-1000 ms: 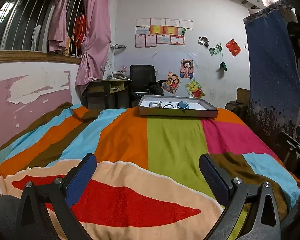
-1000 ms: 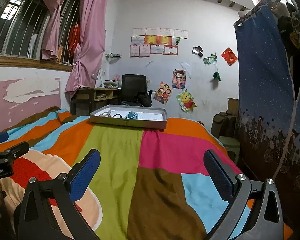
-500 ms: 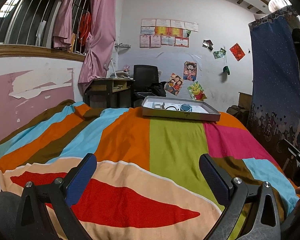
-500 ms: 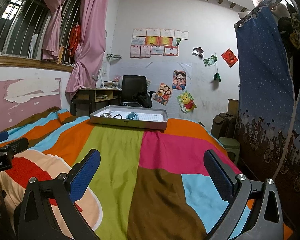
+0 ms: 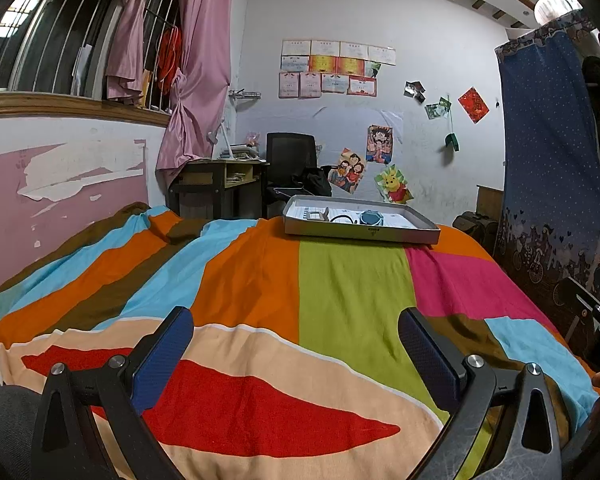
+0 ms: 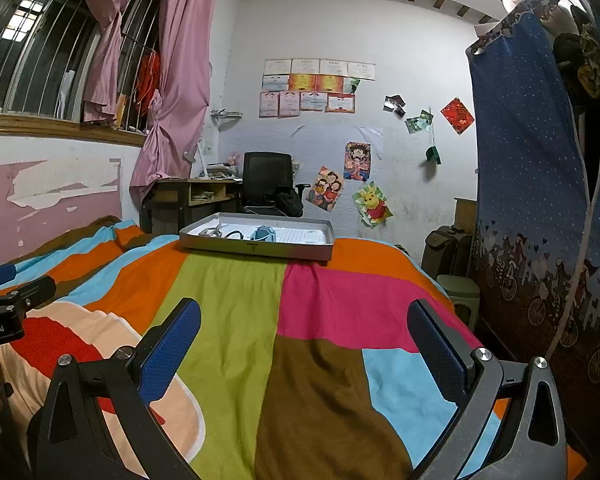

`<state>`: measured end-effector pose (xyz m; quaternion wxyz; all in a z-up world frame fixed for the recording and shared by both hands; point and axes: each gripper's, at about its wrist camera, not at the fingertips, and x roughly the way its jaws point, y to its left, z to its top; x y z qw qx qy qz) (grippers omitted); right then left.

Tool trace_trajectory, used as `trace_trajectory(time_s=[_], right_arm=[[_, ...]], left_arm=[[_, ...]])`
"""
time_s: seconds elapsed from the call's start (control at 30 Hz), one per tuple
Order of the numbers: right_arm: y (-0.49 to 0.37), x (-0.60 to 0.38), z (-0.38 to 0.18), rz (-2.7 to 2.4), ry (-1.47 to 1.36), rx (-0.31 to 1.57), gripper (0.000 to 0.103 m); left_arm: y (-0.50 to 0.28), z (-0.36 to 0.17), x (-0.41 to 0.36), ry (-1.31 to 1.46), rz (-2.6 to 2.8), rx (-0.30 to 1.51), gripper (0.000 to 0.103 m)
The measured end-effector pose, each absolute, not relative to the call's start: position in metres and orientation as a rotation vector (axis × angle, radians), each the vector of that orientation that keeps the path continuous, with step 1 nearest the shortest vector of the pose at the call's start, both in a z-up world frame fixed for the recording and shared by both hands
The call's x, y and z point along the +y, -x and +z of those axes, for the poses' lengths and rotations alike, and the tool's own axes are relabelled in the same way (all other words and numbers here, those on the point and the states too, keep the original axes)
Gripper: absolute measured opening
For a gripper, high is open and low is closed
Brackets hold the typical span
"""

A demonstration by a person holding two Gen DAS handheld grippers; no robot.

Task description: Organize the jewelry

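Note:
A shallow grey tray (image 5: pixel 360 233) (image 6: pixel 256 249) rests at the far end of the bed. Inside it lie a round blue-green piece (image 5: pixel 370 218) (image 6: pixel 262 233), a dark loop (image 5: pixel 342 219) (image 6: pixel 234 235) and a pale squarish piece (image 5: pixel 315 215) (image 6: pixel 209 232); their details are too small to tell. My left gripper (image 5: pixel 296 328) hovers open over the near part of the bedspread with nothing between its blue pads. My right gripper (image 6: pixel 304 322) is open too, also far short of the tray. Each gripper's edge shows in the other's view.
The striped, many-coloured bedspread (image 5: pixel 352 296) fills the space between grippers and tray. Beyond the bed stand a wooden desk (image 5: pixel 220 184) and a black office chair (image 5: pixel 290 164). A pink wall runs on the left. A blue curtain (image 6: pixel 540 200) and green stool (image 6: pixel 460 288) are on the right.
Both views have tilted slightly upward, so the tray sits a little lower in the frames. Both grippers stay open and empty.

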<state>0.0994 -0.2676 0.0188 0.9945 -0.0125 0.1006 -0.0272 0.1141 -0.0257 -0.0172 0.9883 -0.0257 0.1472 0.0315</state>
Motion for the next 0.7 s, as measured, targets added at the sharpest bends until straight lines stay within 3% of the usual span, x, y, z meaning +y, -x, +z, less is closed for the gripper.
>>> trace_trajectory(time_s=[0.7], right_arm=[[-0.0987,-0.2665,0.0185,-0.054,0.028,0.2,0.101]], left_arm=[[-0.1144,-0.0134,-0.0236,0.043,0.061,0.287,0.103]])
